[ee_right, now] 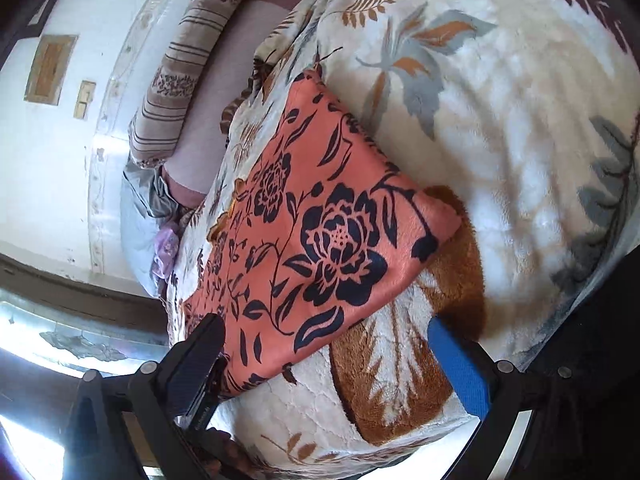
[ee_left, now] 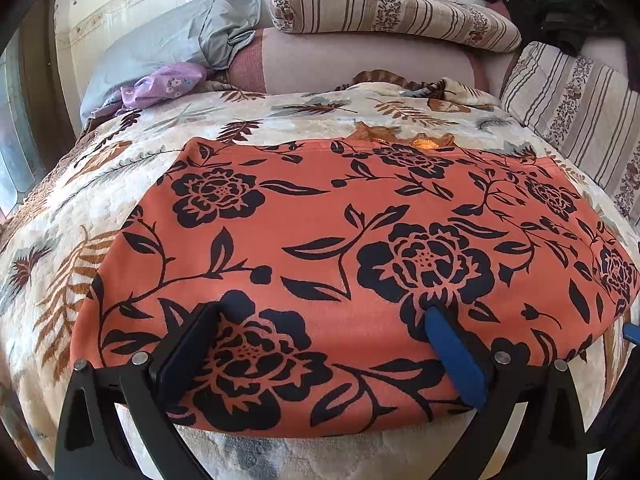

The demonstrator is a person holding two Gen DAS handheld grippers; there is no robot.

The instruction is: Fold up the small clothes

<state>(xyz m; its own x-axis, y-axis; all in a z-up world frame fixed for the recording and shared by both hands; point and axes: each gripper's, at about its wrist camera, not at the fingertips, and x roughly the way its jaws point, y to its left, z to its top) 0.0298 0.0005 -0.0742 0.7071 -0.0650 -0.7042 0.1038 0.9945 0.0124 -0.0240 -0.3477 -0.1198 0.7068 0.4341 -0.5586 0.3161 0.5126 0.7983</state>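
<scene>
While the orange floral garment (ee_left: 340, 260) lies folded (underside hidden), both tongs (ee_left: 328, 320) (ee_right: 324, 336) hang released

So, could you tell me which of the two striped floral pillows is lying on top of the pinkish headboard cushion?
The long striped bolster pillow along the back wall; the other striped pillow leans at the bed's right side.
</scene>
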